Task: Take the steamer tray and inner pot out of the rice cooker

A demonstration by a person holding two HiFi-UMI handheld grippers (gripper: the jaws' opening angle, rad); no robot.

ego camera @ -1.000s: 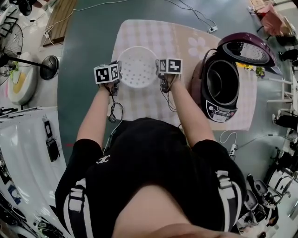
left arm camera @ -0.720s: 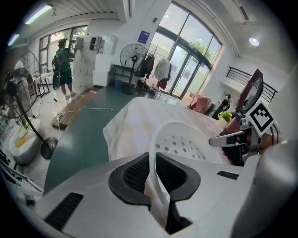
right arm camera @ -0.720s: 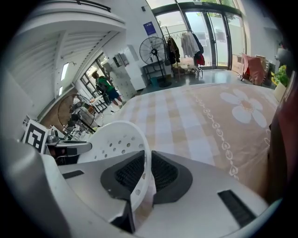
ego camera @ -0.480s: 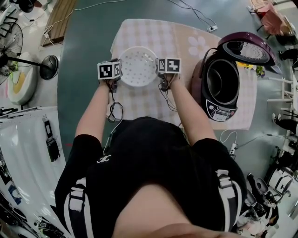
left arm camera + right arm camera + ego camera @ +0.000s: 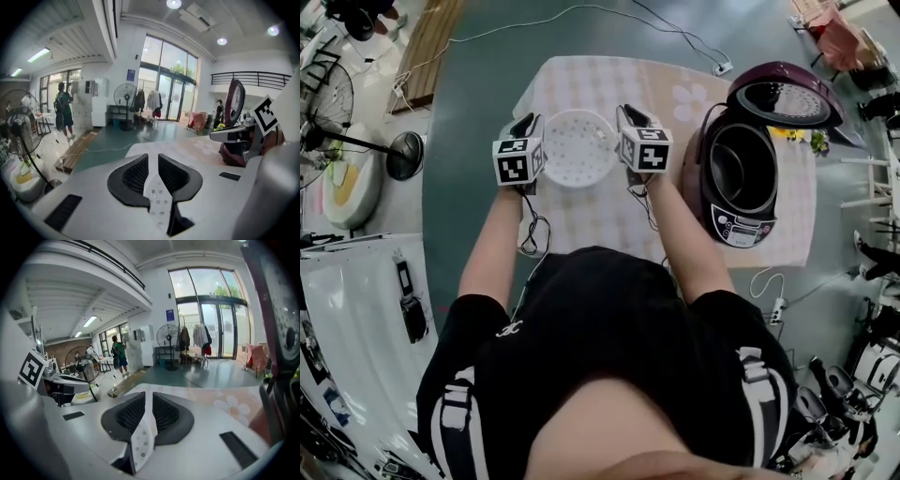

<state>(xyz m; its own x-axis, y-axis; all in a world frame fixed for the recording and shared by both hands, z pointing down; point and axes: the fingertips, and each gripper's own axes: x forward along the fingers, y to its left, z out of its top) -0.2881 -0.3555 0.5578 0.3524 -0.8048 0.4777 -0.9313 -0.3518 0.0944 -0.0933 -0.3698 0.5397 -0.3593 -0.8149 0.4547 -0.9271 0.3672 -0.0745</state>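
Note:
A white perforated steamer tray (image 5: 579, 148) hangs above the checked cloth, left of the rice cooker (image 5: 741, 178). My left gripper (image 5: 531, 122) pinches the tray's left rim and my right gripper (image 5: 628, 114) pinches its right rim. The left gripper view has the tray's rim (image 5: 157, 201) caught between the dark pads (image 5: 133, 176); these jaws have just been opening slightly, with the rim still between them. In the right gripper view a strip of the rim (image 5: 140, 441) is likewise clamped. The cooker's lid (image 5: 783, 94) stands up, and the dark inner pot (image 5: 736, 164) sits inside.
The table (image 5: 609, 80) carries a pink checked cloth with a flower print. A cable runs from the cooker off the far edge. A standing fan (image 5: 403, 155) and a white tub are on the floor to the left. People stand far off in the hall.
Both grippers have risen and tilted, lifting the tray off the cloth. The tray stays between them, left of the cooker.

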